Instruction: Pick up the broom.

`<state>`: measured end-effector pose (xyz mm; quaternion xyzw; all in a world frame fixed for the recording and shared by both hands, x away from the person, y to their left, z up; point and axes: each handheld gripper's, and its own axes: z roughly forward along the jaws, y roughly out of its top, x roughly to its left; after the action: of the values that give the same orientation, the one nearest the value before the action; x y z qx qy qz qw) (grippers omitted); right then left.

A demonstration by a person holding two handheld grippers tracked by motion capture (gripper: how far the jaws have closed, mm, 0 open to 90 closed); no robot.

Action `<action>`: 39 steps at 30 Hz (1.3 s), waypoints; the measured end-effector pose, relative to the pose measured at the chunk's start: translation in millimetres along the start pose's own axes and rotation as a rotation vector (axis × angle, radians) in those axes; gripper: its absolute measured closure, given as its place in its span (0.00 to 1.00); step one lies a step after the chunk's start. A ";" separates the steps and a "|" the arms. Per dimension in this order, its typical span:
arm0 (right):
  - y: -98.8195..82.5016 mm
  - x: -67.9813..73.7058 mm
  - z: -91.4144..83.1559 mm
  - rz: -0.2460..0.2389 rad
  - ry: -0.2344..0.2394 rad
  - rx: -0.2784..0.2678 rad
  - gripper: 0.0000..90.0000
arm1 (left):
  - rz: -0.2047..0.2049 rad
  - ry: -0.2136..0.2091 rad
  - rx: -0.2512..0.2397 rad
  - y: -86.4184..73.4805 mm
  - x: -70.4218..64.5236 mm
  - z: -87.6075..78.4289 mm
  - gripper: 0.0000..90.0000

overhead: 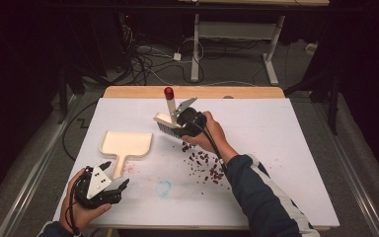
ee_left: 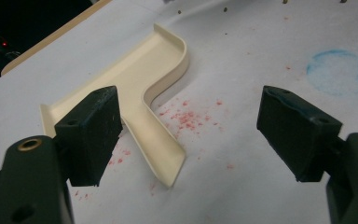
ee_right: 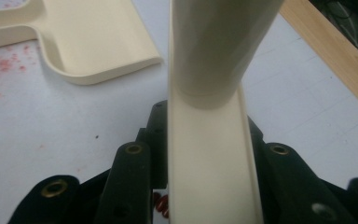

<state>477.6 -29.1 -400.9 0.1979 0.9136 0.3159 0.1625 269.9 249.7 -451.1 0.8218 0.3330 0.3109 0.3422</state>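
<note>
Cream brush (overhead: 167,120) with red-tipped handle stands tilted above scattered dark bits (overhead: 205,165); matching cream dustpan (overhead: 126,144) lies flat nearby.

Cream dustpan (overhead: 127,143); cream brush (overhead: 168,116), red-tipped; dark red beans (overhead: 205,165); white table (overhead: 286,148).

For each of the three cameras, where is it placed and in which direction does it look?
High view: above the person's side, looking forward and down on the table; both forearms, left gripper and right gripper show.
Left gripper view: on the left gripper, facing the dustpan between open jaws.
Right gripper view: on the right gripper, looking along the clamped brush.
All share the dustpan.
</note>
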 end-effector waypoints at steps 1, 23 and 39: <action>2.6 0.7 5.3 0.013 0.010 0.000 0.75 | 0.002 -0.002 0.001 0.0 -0.1 0.5 0.24; -39.0 -4.7 -21.3 0.113 0.015 0.128 0.75 | 0.055 -0.051 0.060 2.0 -6.6 8.7 0.24; -67.0 -2.1 -74.4 0.152 0.011 0.008 0.75 | 0.074 -0.045 0.073 3.5 -9.5 11.5 0.24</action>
<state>430.8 -116.6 -387.9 0.2655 0.8980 0.3250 0.1321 274.0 236.5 -457.6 0.8522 0.3059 0.2923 0.3077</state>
